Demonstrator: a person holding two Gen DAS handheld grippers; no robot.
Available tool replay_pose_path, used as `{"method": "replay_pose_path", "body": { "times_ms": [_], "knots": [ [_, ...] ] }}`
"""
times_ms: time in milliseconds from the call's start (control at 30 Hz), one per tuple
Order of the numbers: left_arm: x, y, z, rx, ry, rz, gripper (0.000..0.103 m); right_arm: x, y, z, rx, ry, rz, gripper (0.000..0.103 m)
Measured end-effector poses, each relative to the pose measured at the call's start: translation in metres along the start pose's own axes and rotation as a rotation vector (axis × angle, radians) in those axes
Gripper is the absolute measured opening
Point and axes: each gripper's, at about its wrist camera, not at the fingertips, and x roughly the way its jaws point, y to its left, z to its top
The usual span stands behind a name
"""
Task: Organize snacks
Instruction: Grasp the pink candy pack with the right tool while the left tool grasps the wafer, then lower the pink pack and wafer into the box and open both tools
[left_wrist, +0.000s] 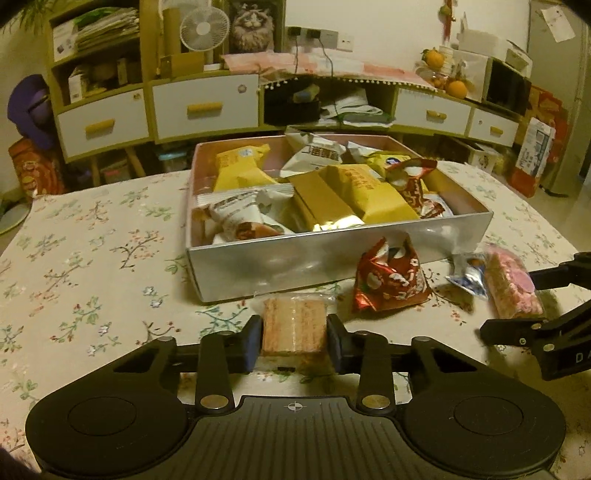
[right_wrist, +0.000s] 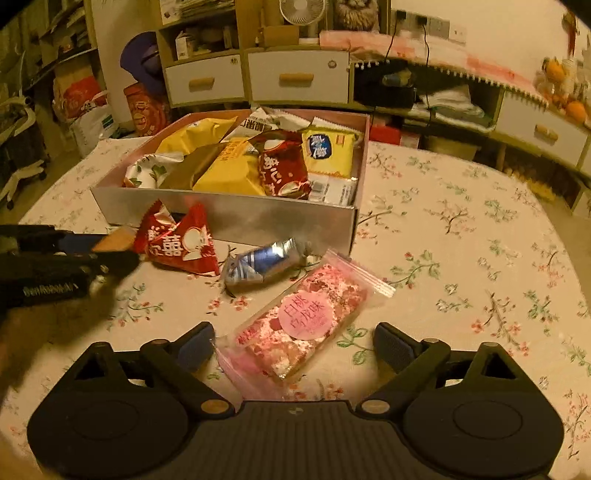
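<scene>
While the left gripper (left_wrist: 294, 341) is clamping a clear-wrapped wafer bar (left_wrist: 294, 328) between its blue pads, low over the table (left_wrist: 92, 258) just before the box's near wall, the right gripper (right_wrist: 293, 345) is standing wide apart around the near end of the pink nougat packet (right_wrist: 301, 325), which is lying flat and diagonal on the floral cloth, not yet pinched.

Box (left_wrist: 314, 258) is sitting mid-table toward the far edge, already crowded with yellow, gold and white packets. Red triangular packet (right_wrist: 177, 245) and blue foil sweet (right_wrist: 264, 262) are lying loose between box and pink packet.

Step in hand, as judged: carrying the wafer bar up over the near wall and dropping it into a gap. Doing it well likely means lifting clear of the rim before moving forward, and keeping the squeeze light since the bar looks brittle. For the right side, closing across the packet's narrow width would be safer than along its slant.

Hard to read: free space inside the box is hidden by piled wrappers; the wafer bar's lower end is cut off behind the gripper body; whether the bar is touching the cloth cannot be told.
</scene>
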Motion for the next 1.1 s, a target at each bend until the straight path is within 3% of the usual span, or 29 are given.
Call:
{"method": "replay_pose_path", "body": {
  "times_ms": [433,500,1100],
  "knots": [
    [-0.009,0.011,-0.004,-0.004,0.024,0.063,0.032,-0.005,-0.007,0.003,0.017,-0.022,-0.049,0.017],
    [-0.011,0.011,-0.005,0.0,0.032,0.064,0.032,-0.006,-0.009,0.005,0.039,-0.013,-0.06,0.005],
    [-0.034,0.016,0.012,-0.066,-0.002,-0.005,0.032,-0.024,-0.018,0.018,0.128,-0.032,-0.05,0.0]
  ]
}}
